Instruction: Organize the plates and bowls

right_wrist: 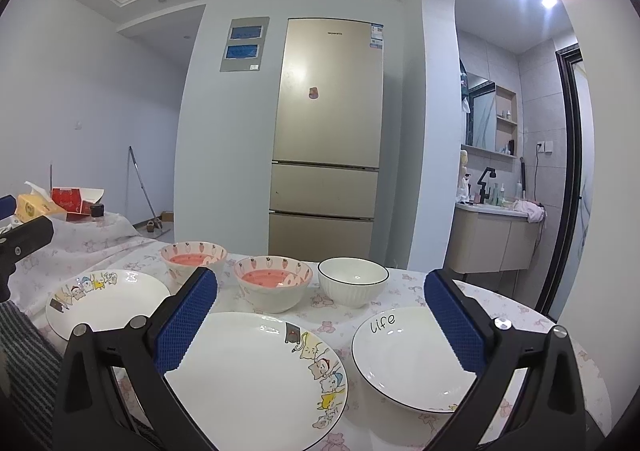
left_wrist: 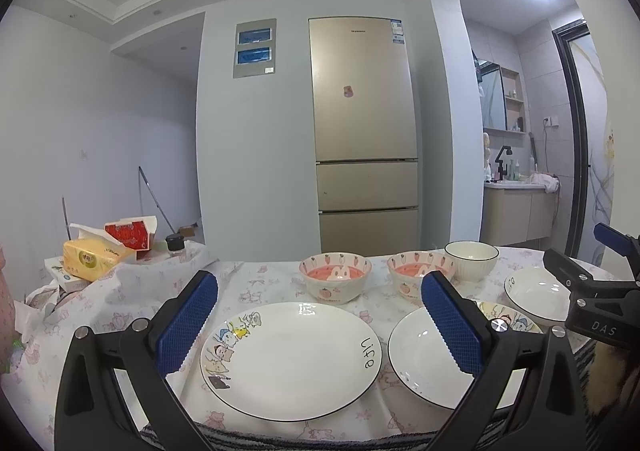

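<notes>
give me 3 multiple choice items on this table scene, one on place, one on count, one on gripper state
1. Where is the white ribbed bowl?
A. right of the two pink bowls
B. stacked on a plate
C. left of the tissue pack

2. How many plates are on the table?
A. one
B. three
C. five

3. The right gripper is:
A. shut on a bowl
B. shut on a plate
C. open, holding nothing

Answers: 1 A, it stands beside the right pink bowl, next to the left pink bowl. 2 B, left plate, middle plate, right plate. 3 C, its blue pads are spread.
</notes>
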Available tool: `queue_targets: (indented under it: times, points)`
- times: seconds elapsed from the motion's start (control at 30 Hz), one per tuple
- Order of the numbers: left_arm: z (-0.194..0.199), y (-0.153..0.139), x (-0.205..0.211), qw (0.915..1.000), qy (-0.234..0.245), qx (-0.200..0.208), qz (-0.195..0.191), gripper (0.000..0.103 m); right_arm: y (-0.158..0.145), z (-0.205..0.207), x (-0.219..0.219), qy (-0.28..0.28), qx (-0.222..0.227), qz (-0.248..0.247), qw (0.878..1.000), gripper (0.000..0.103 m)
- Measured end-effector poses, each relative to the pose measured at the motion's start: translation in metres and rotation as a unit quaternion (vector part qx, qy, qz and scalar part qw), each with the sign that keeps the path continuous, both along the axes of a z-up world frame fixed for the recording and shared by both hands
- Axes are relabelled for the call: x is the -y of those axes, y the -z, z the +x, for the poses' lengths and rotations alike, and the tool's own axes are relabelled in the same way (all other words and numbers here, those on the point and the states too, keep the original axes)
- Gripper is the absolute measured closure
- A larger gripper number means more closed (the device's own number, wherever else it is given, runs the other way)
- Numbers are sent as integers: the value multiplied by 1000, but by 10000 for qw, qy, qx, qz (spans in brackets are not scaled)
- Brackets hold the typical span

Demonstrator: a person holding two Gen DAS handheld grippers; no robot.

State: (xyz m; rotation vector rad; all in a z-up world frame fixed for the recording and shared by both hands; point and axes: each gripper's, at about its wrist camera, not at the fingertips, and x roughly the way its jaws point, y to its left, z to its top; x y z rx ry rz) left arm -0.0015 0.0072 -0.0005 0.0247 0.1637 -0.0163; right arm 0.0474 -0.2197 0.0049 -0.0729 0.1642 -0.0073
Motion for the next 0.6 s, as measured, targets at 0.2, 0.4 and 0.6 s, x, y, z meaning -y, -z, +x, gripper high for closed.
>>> queue_targets:
  times: [0.2, 0.4, 0.6]
  points:
    - [3, 1, -2, 10000, -13, -34, -41, 0, 0, 1, 0, -2, 4, -14, 10000, 0]
    - [-1, 0, 3, 10000, -23, 52, 30, 0, -1, -1, 0, 64, 93, 4, 9999, 0]
    - [-9, -2, 4, 9996, -102, 239, 52, 0, -3, -5, 0, 98, 193, -17, 9998, 0]
